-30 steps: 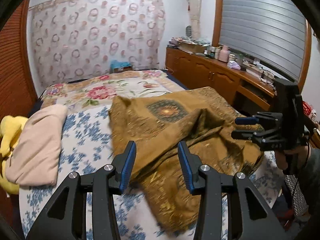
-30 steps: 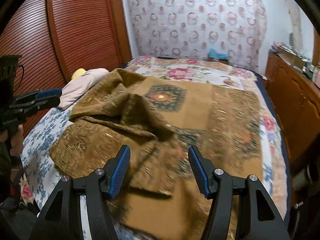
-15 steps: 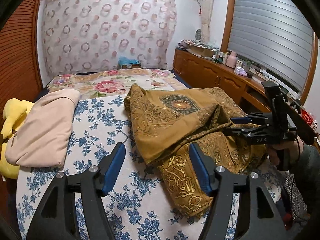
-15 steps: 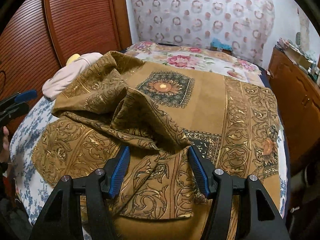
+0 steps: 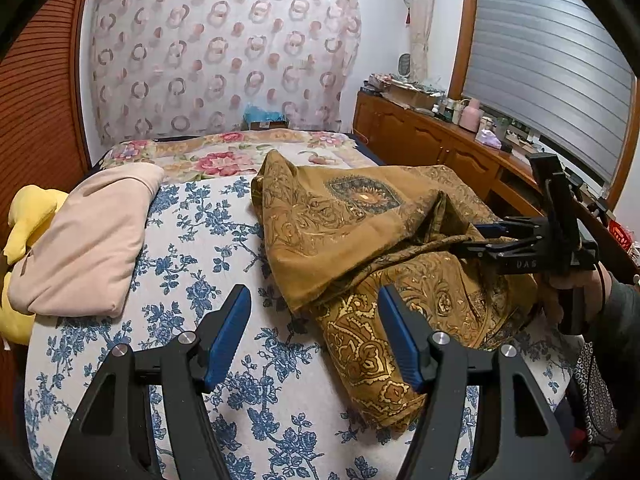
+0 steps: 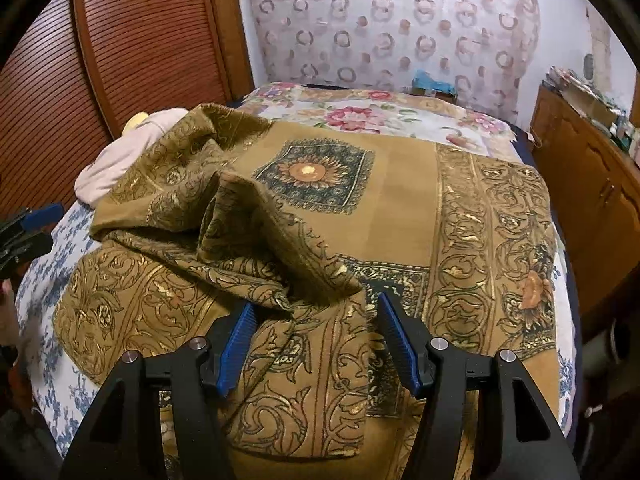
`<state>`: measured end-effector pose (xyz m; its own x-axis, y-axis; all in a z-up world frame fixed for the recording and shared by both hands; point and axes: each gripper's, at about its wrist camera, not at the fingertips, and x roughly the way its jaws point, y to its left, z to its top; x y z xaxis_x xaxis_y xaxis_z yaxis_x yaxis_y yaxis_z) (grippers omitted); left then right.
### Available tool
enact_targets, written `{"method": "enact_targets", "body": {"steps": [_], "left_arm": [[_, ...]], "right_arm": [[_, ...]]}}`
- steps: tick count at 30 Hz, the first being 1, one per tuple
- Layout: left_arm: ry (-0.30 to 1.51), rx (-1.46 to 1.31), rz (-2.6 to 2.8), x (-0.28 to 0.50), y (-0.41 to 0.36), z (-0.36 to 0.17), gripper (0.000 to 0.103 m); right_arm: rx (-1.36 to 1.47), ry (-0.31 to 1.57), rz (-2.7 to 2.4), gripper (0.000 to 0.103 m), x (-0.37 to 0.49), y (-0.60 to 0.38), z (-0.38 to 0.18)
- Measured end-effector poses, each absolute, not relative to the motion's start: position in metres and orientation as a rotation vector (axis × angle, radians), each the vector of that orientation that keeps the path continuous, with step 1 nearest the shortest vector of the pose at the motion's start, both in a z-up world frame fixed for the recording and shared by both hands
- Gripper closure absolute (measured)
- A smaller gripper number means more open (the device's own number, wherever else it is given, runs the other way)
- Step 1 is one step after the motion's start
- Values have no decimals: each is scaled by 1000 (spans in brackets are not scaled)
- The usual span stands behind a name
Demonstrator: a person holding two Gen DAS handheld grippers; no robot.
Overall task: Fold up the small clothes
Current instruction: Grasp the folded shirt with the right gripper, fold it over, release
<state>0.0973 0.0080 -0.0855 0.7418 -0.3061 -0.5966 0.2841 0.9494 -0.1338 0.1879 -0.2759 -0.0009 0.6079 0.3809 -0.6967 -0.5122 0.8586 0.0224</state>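
Observation:
A brown cloth with gold scrollwork (image 5: 360,236) lies crumpled on the bed, spread flatter toward the far right (image 6: 400,208). My left gripper (image 5: 314,300) is open above the blue-flowered sheet; the cloth's near corner lies by its right finger, untouched by either pad. My right gripper (image 6: 316,304) is open low over the cloth, and a raised fold runs into the gap between its blue pads without being pinched. From the left wrist view the right gripper (image 5: 480,238) shows side-on at the cloth's right edge, held by a hand (image 5: 576,284).
A folded pink garment (image 5: 80,240) lies on a yellow thing (image 5: 28,216) at the bed's left side. The blue-flowered sheet (image 5: 200,240) covers the near bed. A wooden cabinet (image 5: 440,148) with clutter runs along the right. A slatted wooden door (image 6: 140,40) stands left.
The left gripper's jaws have widened and the cloth that was between them now lies on the bed. The right gripper has come in lower over the cloth's fold.

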Motion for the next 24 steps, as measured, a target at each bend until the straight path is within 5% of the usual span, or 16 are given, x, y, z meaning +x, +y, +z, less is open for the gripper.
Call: {"method": "enact_targets", "body": {"steps": [1,3,6,19,24], "left_arm": [[660,-35,-323,97,8,-85,36],[660,-36,-325,97,8,-85,36],[660,-35,-324,97,8,-85,36],[652,-40,-352,90,-8,-84,36],[640,-48,-376,87,-16,-79,36]], "right_arm": [[-193,759,527,43,187,-274,-2],[-199,742,564,70,184,-271,-1],[-237,688,607,91,173,-267,3],[-193,462,546,98,114,-316,56],[-190,515,433,97,100,-346,40]]}}
